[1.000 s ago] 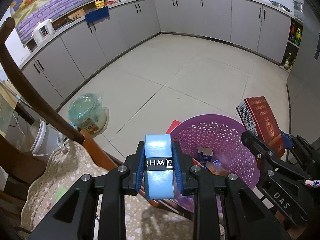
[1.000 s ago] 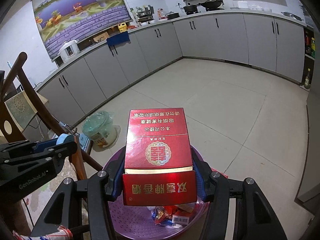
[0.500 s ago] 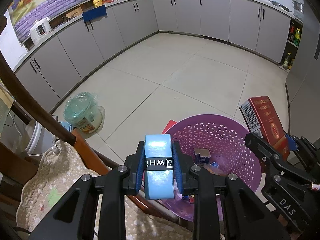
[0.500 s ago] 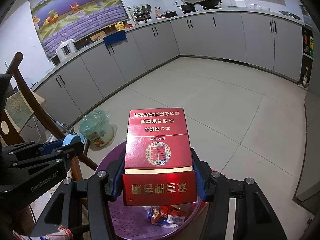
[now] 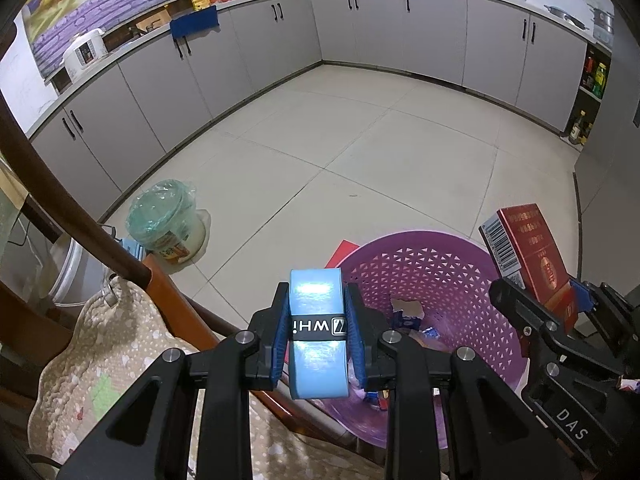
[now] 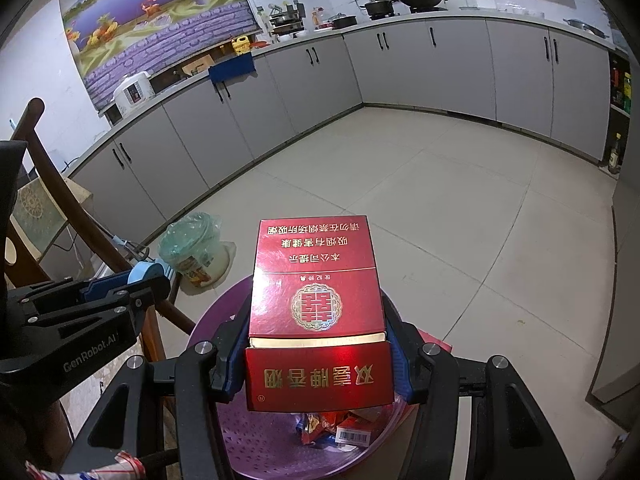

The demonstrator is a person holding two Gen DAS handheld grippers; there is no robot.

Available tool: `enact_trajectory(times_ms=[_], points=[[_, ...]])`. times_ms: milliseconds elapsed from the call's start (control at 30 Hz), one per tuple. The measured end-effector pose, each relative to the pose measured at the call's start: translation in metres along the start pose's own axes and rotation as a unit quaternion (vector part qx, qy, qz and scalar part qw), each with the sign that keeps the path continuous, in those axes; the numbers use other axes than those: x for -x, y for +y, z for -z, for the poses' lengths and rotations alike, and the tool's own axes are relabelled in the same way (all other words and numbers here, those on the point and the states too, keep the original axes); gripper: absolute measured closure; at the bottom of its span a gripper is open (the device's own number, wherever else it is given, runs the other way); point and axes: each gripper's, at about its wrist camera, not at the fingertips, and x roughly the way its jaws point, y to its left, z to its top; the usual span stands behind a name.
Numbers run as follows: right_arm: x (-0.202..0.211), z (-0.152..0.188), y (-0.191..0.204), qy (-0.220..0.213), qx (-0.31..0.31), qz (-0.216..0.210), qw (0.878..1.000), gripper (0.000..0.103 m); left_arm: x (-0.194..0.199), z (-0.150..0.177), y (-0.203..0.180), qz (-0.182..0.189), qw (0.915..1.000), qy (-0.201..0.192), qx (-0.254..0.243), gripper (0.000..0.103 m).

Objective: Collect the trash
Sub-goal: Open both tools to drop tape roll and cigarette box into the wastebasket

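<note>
While both tools are held over the purple basket (image 5: 436, 276), each has a grip on one item. Left gripper (image 5: 318, 334): jaws set narrow, blue pads pressed on both sides of a light blue roll (image 5: 318, 336) with a black printed band; the roll stands upright between them, above the basket's near rim at about 9 o'clock of the bowl. Right gripper (image 6: 316, 360): jaws at a middling width, clamped on the sides of a red cigarette carton (image 6: 316, 312), which lies flat and projects forward over the basket; in the left wrist view the same carton (image 5: 532, 256) shows tilted at 3 o'clock, barcode edge facing left. Basket contents: small wrappers and a torn blue packet (image 5: 406, 316) on the perforated floor, a barcoded piece (image 6: 352, 435) among red scraps in the right wrist view. A flat red item (image 5: 342, 252) lies under the basket's far-left edge. At 8 o'clock of the left wrist view, a wooden chair (image 5: 132, 268) with a quilted cushion (image 5: 116, 364). Beyond it, at 10 o'clock, a bucket under a green plastic bag (image 5: 164, 216) stands on the tiled floor (image 5: 360, 144). Far field: grey base cabinets (image 5: 432, 36) run around the room, a white rice cooker (image 5: 84, 54) and pans on the counter, a painted mural (image 6: 156, 20) on the wall at 11 o'clock.
</note>
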Motion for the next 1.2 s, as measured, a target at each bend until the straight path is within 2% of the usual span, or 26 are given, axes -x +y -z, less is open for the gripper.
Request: enact_trajectory(times_ms=[1200], points=[[-0.017, -0.004, -0.008, 0.017, 0.000, -0.014, 1.000, 0.042, -0.011, -0.001, 0.002, 0.009, 0.9998, 0.008, 0.013, 0.078]])
